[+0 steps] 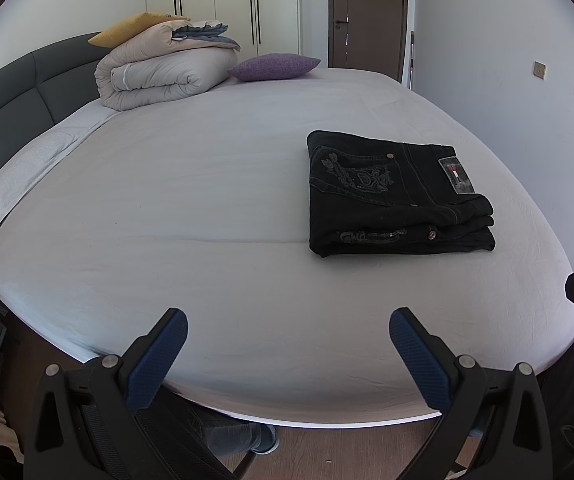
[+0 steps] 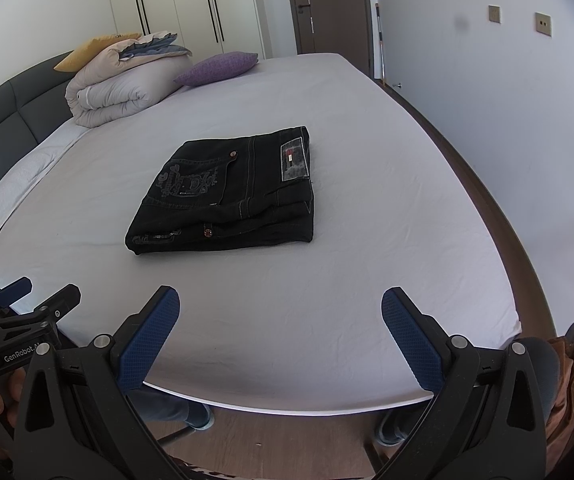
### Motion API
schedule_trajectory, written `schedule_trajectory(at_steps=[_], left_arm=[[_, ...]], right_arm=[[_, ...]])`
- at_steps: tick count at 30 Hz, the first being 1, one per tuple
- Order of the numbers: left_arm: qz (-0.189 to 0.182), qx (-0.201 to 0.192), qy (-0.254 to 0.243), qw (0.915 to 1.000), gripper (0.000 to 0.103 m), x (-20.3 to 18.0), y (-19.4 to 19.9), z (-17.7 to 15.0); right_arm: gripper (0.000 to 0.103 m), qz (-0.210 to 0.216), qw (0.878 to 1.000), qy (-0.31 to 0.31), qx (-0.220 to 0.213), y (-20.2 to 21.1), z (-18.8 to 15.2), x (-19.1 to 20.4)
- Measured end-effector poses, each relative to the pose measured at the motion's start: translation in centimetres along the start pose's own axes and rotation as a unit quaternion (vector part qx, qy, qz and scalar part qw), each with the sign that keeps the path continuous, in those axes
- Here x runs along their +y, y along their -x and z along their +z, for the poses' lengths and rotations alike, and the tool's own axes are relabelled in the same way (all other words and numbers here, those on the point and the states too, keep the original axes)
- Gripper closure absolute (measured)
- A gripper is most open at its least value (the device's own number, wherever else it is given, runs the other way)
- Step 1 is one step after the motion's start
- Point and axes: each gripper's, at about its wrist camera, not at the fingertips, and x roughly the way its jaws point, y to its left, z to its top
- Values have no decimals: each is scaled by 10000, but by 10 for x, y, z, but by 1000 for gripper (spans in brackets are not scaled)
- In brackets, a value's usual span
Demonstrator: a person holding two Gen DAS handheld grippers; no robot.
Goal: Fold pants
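Through my left wrist camera, my left gripper (image 1: 289,330) hangs over the near edge of the bed (image 1: 207,184) with its jaws spread wide and nothing between them, and the pants (image 1: 399,196) lie ahead and off to its right as a compact black stack, back pocket and waist patch on top (layers sitting square, as far as I can see). Through my right wrist camera, my right gripper (image 2: 281,310) is likewise wide open and empty, the pants (image 2: 227,196) well ahead and slightly left of it, untouched by either tool. I judge the folding done, with at most a tidying press left.
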Motion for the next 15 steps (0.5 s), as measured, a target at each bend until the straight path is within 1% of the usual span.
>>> schedule_trajectory(at_steps=[15], left_arm=[[-36,15,-10,10000,0,0,1,-6]], right_arm=[[0,13,10000,-8,15,-1,1,-3]])
